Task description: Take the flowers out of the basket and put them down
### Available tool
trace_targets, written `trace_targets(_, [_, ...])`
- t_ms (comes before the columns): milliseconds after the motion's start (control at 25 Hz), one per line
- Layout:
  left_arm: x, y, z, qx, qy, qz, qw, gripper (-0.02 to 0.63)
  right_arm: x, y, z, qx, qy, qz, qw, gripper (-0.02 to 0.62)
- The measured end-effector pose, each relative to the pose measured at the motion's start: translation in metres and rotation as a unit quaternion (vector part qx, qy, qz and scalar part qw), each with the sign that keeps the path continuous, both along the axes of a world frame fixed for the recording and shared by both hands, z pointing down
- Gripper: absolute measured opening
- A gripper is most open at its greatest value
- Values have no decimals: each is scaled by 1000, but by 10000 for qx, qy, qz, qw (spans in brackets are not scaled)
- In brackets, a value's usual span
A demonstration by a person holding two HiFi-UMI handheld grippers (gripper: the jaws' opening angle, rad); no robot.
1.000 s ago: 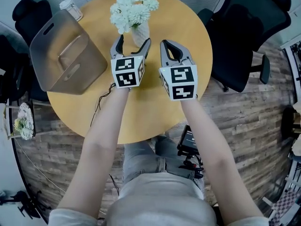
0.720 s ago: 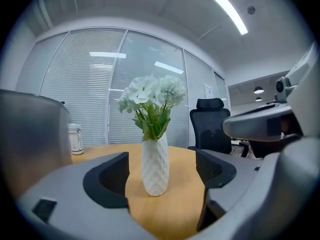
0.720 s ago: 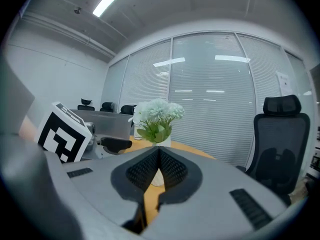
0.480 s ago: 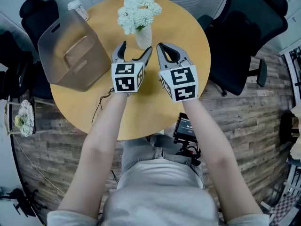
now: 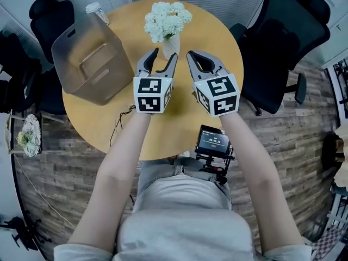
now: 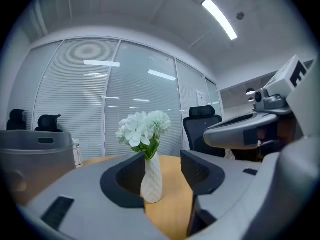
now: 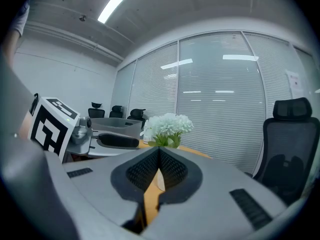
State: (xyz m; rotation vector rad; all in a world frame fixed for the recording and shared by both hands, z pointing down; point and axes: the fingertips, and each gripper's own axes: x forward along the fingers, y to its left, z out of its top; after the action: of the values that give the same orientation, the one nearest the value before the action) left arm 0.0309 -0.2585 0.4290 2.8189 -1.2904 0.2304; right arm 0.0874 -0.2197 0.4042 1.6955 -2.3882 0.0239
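White flowers (image 5: 167, 20) stand upright in a white textured vase (image 5: 170, 43) on the round wooden table (image 5: 174, 118), outside the grey basket (image 5: 111, 50) at the left. My left gripper (image 5: 164, 56) points at the vase, its jaws closing. In the left gripper view the vase (image 6: 151, 181) shows in the gap of the left gripper (image 6: 161, 159), a little beyond the tips, and the pads do not touch it. My right gripper (image 5: 191, 56) hovers just right of the vase. The right gripper (image 7: 159, 151) is shut and holds nothing, with the flowers (image 7: 167, 125) behind it.
A small glass jar (image 5: 97, 10) stands behind the basket at the table's far left edge. Black office chairs (image 5: 283, 42) ring the table. A small device with a screen (image 5: 213, 142) sits below the table's near edge. Glass walls with blinds stand behind.
The left gripper's jaws have narrowed from wide apart. Both grippers stay close in front of the vase, and the right jaws stay together.
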Motion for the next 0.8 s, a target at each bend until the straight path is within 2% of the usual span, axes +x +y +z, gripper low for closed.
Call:
trace_targets(520, [-18, 11, -33, 53, 162, 125, 9998, 104, -16, 2, -22, 164, -113, 71, 9998, 23])
trace_targets(800, [-30, 13, -61, 377, 223, 174, 9989, 17, -22, 2, -34, 257, -209, 170, 9993, 23])
